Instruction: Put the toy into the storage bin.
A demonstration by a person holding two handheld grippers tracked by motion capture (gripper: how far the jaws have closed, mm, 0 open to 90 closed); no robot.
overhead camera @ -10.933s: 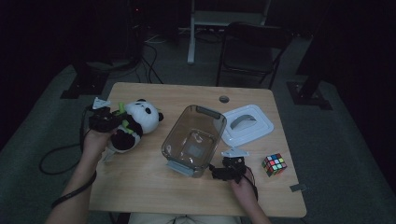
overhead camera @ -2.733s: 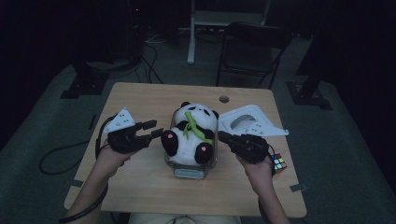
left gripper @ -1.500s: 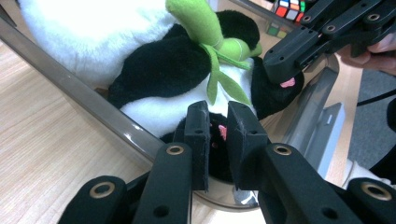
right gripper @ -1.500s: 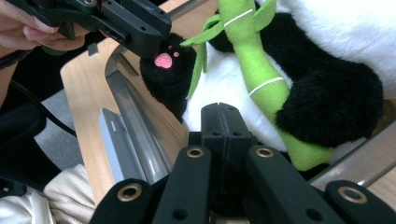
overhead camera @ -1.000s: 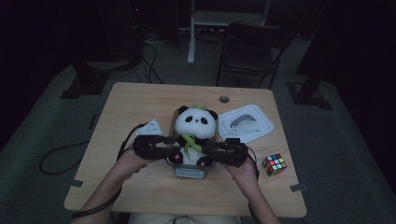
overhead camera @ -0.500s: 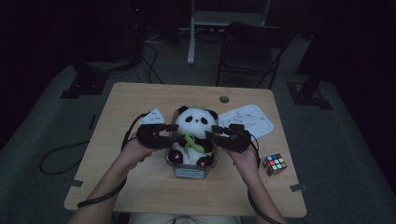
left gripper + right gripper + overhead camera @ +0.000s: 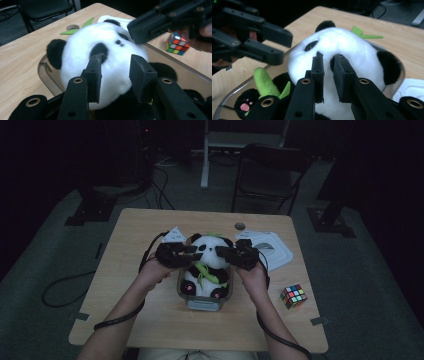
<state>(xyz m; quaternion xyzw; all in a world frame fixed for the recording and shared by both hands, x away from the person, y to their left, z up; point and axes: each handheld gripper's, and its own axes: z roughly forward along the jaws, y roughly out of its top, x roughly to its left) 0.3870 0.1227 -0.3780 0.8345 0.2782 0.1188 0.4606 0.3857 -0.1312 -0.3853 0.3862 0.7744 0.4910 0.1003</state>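
Left gripper at the left side of the panda's head, jaws part-way apart and just closing, with white plush bulging toward the gap; contact not certain. Right gripper mirrors it from the right, jaws nearly together, also just closing, tips at the cheek; pinching fur or not, cannot tell. Panda sits upright in the clear container at mid-table, head between the two grippers, long axis vertical, feet toward the near edge. Both hands equally near. Container lid lies right and far; puzzle cube near right.
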